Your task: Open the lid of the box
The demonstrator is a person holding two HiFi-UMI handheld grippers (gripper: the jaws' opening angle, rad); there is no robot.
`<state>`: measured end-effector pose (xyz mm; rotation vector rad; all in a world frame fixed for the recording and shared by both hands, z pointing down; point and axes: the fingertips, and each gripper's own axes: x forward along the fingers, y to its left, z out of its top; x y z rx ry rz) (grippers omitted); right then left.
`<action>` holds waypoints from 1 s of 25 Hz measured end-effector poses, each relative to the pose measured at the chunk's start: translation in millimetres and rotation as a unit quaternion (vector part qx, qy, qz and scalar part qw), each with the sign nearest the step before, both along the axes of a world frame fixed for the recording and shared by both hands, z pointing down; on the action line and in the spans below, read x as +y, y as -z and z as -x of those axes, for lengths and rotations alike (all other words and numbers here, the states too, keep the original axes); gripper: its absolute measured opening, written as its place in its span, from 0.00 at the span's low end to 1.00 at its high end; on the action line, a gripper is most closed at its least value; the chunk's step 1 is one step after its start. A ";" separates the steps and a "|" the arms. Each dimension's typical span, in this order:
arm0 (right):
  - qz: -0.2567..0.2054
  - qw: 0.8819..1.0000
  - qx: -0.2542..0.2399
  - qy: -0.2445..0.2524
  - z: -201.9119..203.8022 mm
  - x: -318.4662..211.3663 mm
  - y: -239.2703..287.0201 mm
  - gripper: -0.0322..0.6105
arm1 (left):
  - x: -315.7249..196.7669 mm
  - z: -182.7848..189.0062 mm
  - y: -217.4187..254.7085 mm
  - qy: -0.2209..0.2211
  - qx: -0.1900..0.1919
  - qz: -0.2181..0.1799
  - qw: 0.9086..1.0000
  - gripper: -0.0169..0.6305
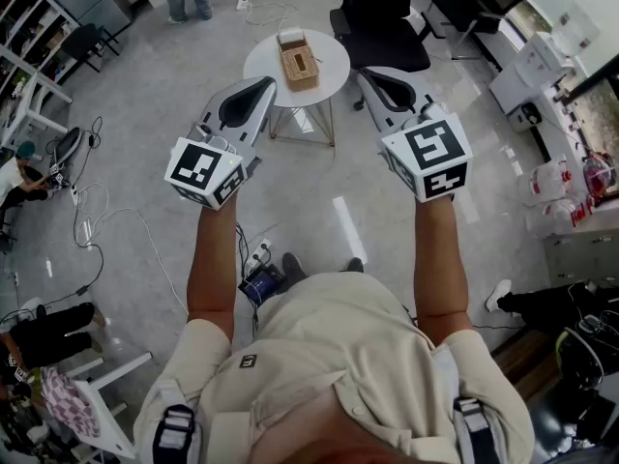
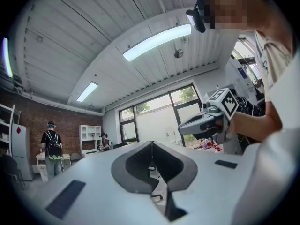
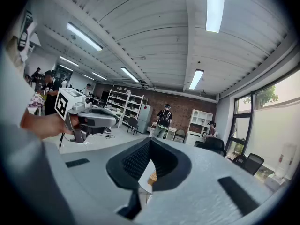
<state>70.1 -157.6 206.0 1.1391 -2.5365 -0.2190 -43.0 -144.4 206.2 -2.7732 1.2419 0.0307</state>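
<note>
Open-plan office/lab space: brick wall (image 3: 187, 108), shelves (image 3: 123, 106), ceiling strip lights (image 2: 157, 41), big windows (image 2: 159, 118). Office chair (image 1: 382, 17) by a round table (image 1: 261, 61), cables (image 1: 92, 222) loose on polished floor (image 1: 319, 191), people (image 3: 164, 116) standing about.

I stand on a glossy grey floor (image 1: 145, 124) with loose cables (image 1: 92, 225) trailing across it. Ahead sits a round white tabletop (image 1: 334, 61), with a black office chair (image 1: 382, 17) just behind it. The far wall is red brick (image 3: 185, 109), lined with white shelves (image 3: 123, 104). Tall dark-framed windows (image 2: 154, 118) let in daylight. Long strip lights (image 2: 157, 41) run along the ribbed white ceiling (image 3: 154, 36).
</note>
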 end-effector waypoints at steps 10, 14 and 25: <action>0.008 1.000 -0.001 -0.015 -3.8 3.5 -1.7 0.03 | 0.1 -2.5 -1.8 -0.011 0.003 0.004 1.000 0.04; 0.013 1.000 -0.005 -0.021 -5.3 5.1 -3.9 0.04 | 0.5 -4.1 -2.9 -0.019 0.003 0.007 1.000 0.05; 0.017 0.997 -0.047 -0.052 -20.4 3.4 1.2 0.04 | -1.4 -9.8 -4.4 -0.042 0.006 0.013 0.999 0.04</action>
